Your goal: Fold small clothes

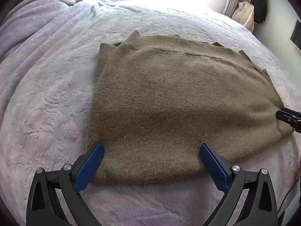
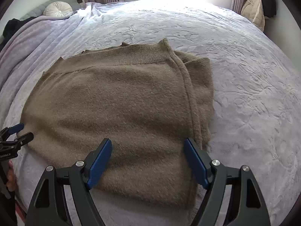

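An olive-brown knit sweater [image 1: 169,98] lies flat on the bed, sides folded in, ribbed collar at the far end. It also shows in the right wrist view [image 2: 120,101], with the folded edge along its right side. My left gripper [image 1: 151,146] is open and empty, its blue fingers straddling the sweater's near left corner. My right gripper [image 2: 147,143] is open and empty over the near right part of the sweater. The right gripper shows at the right edge of the left wrist view [image 1: 287,116]; the left gripper shows at the left edge of the right wrist view [image 2: 18,131].
The bed is covered by a pale lilac embossed blanket [image 1: 56,94]. A round white cushion [image 2: 57,9] lies at the headboard. Bags and dark clothing [image 1: 252,9] hang by the curtain at the far right. A bright window is behind the bed.
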The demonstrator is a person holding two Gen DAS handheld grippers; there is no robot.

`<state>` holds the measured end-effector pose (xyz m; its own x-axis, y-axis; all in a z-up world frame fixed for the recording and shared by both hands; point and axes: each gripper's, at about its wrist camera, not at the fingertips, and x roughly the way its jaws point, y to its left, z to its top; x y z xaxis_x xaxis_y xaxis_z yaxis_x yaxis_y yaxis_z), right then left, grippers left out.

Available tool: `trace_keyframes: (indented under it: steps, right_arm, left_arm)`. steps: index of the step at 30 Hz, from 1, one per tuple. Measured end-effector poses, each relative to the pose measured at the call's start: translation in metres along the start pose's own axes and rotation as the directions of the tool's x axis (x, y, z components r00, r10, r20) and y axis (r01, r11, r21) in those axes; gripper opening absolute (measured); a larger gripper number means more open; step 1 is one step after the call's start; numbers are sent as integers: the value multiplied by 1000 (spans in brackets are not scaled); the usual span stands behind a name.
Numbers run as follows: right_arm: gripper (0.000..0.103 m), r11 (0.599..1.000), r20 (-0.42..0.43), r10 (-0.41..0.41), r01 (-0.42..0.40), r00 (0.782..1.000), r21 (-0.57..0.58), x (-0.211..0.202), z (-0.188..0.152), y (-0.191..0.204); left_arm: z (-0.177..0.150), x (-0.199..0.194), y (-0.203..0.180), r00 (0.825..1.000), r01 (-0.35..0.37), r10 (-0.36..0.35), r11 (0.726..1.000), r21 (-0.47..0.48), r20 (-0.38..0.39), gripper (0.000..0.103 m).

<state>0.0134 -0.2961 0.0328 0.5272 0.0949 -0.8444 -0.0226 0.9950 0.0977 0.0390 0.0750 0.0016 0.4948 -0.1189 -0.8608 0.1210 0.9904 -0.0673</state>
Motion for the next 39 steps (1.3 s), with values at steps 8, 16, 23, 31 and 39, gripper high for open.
trace_keyframes:
  steps: [8,16,23,31,39]
  right_arm:
    - [82,996,46,-30,33,998,-79,-33,-26,32]
    - [82,997,-1,16,-16,1000,-72,-12,-38,25]
    - [82,999,-3,53,-53,999,-6,-30,-36,2]
    - [82,993,13,37,-35,999,-110,-20,3,46]
    - [87,976,-49,-45,33,998,-215,50,55,102]
  left_arm:
    - [-4,-27,-15,999,28,-27,999,-32,34,102]
    - [-12,-3,-10,1000,13,-14,1000,-26,-13,102]
    - [-8,-20,-2,1000,26,-26,999,-41,-6,102]
    - [19,-22,48,999,39,-35,982,-186,30,102]
    - [45,24,80,986,138,-159,955,-262,-60,102]
